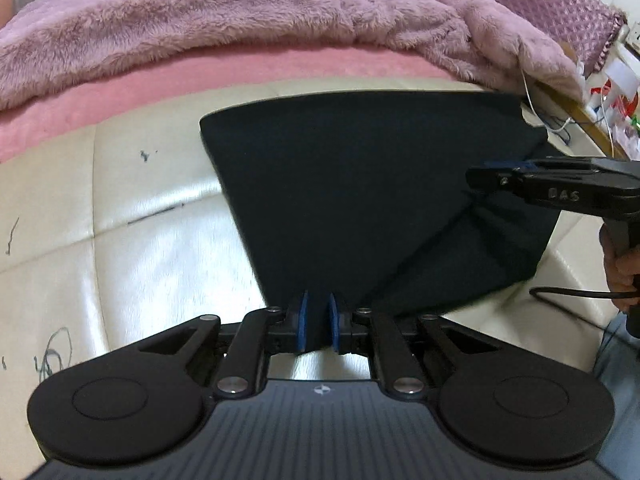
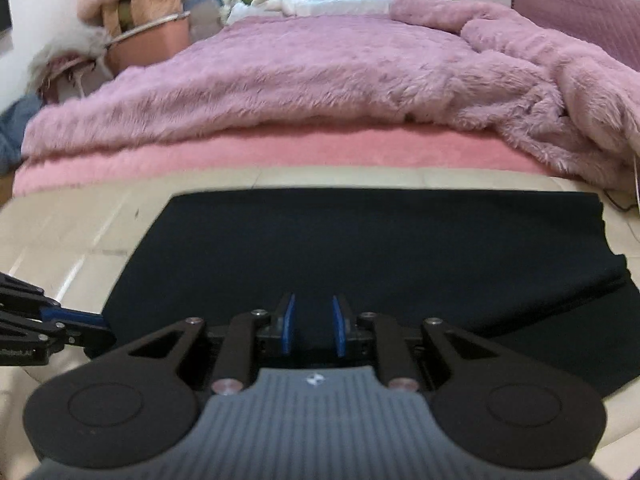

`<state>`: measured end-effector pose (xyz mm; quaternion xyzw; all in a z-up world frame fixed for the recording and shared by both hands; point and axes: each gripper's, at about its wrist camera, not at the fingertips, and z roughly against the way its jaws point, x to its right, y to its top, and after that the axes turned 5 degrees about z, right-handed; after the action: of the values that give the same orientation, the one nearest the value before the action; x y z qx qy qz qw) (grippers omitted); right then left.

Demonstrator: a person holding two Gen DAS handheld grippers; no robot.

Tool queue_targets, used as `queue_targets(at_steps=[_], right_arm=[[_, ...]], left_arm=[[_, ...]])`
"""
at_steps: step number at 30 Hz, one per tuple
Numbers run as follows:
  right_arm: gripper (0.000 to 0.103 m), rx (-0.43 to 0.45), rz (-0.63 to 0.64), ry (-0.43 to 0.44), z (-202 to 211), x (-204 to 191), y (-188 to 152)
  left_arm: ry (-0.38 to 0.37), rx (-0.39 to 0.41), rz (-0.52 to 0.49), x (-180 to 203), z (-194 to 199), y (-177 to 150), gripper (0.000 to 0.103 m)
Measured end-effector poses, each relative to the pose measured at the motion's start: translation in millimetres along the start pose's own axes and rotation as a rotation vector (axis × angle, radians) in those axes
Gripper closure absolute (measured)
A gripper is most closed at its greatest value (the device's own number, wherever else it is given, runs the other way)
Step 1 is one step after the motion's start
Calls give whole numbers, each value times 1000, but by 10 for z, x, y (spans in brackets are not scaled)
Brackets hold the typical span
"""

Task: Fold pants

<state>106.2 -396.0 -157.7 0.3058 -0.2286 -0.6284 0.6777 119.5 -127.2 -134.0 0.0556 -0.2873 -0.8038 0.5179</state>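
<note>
The dark navy pants (image 1: 360, 184) lie on a cream leather surface (image 1: 140, 220); they also fill the middle of the right wrist view (image 2: 360, 248). My left gripper (image 1: 319, 326) is shut on the near edge of the pants, cloth bunched between its blue pads (image 1: 303, 320). The lifted cloth rises in a taut fold toward my right gripper (image 1: 494, 174), seen from the side at the right edge of the pants. In its own view my right gripper (image 2: 313, 326) holds the near edge of the pants between its blue pads (image 2: 289, 324). My left gripper (image 2: 80, 330) shows at the lower left there.
A fluffy mauve blanket (image 1: 240, 20) on a pink sheet (image 1: 120, 96) runs along the far side. Pen marks dot the cream surface. A white cable (image 1: 528, 96) and clutter sit far right. A person's hand (image 1: 624, 264) holds the right gripper. A basket (image 2: 148, 40) with plush items stands far left.
</note>
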Motion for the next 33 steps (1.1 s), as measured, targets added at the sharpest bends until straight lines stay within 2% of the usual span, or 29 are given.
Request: queue_targets(at_steps=[4, 7, 9, 11, 12, 15, 23, 30, 33], right_arm=[[90, -64, 32, -23, -157, -73, -166], [90, -64, 21, -22, -168, -75, -255], [90, -60, 27, -21, -157, -70, -312], [90, -47, 24, -21, -128, -76, -345], [89, -42, 12, -18, -112, -56, -348], [90, 20, -47, -15, 3, 4, -331], [89, 129, -65, -58, -46, 44, -297], [89, 158, -67, -48, -93, 84, -292], [89, 140, -82, -44, -172, 123, -287]], left_arm=[[4, -3, 7, -12, 41, -57, 88], [22, -6, -33, 47, 104, -109, 88], [3, 3, 12, -1, 168, -111, 88], [-22, 40, 95, -111, 243, -86, 76], [-25, 56, 139, -170, 265, -62, 66], [-49, 81, 252, -363, 251, 54, 61], [-219, 71, 576, -841, -163, 259, 60], [-339, 89, 671, -1036, -438, 207, 61], [-391, 90, 712, -1081, -544, 190, 72]])
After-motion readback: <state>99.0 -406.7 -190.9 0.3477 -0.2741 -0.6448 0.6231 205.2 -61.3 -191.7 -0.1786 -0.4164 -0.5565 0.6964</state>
